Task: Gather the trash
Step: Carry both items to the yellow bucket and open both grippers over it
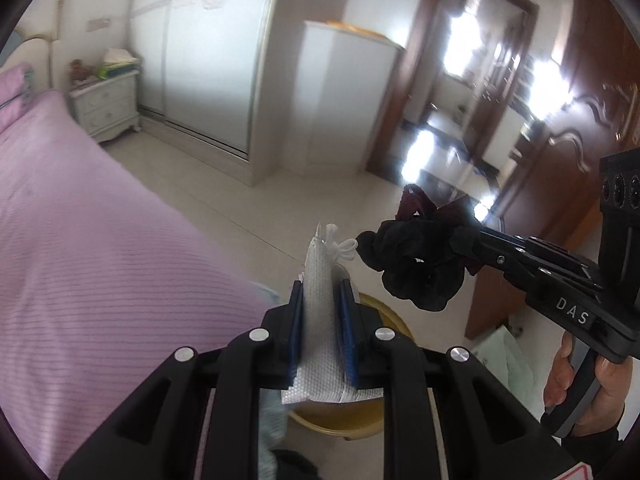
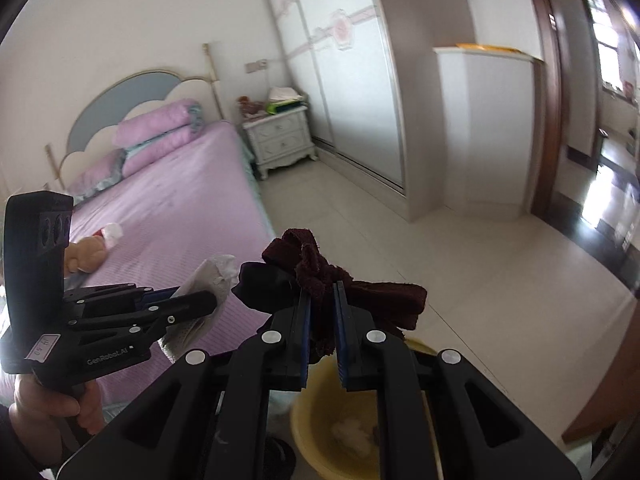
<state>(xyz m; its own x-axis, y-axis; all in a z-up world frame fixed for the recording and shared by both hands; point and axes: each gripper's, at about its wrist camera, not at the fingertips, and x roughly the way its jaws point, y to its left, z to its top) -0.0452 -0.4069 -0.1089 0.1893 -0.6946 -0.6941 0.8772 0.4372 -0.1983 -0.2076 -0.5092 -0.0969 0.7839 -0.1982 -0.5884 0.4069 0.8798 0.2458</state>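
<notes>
- Left gripper [image 1: 320, 300]: black two-finger tool with blue pads, fingers clamped narrow on a white woven-mesh fabric pouch with a looped white cord at its tip [image 1: 320, 280]. The pouch stands upright between the pads, at 12 o'clock in the left wrist view. Judged light, limp and compressible; the present mid-body pinch looks secure, the cord end being too thin to trust.
- Right gripper [image 2: 322, 304]: same make, fingers closed narrow on a dark maroon terry-cloth rag knotted with a black cloth [image 2: 320, 272]. The bundle spills over both pads toward 10 and 2 o'clock. Judged soft, light, non-slippery and not fragile; the knot is the best purchase.
- Round yellow plastic basin [image 2: 316, 440]: directly below both grippers at 6 o'clock, with pale crumpled scraps inside. Judged to be the collecting vessel.
- Bed with lilac striped sheet [image 2: 180, 208]: at 9 o'clock, soft surface; a small white-and-red scrap [image 2: 110, 233] lies on it beside a tan plush toy [image 2: 86, 256].
- Pale glossy tiled floor [image 2: 460, 260]: at 2 o'clock.
- White two-drawer bedside cabinet [image 2: 282, 140]: at 11 o'clock, cluttered top.
- White sliding-door wardrobe [image 2: 348, 80]: at 12 o'clock.
- Dark brown wooden door frame [image 2: 548, 100]: at 2 o'clock, farthest.
</notes>
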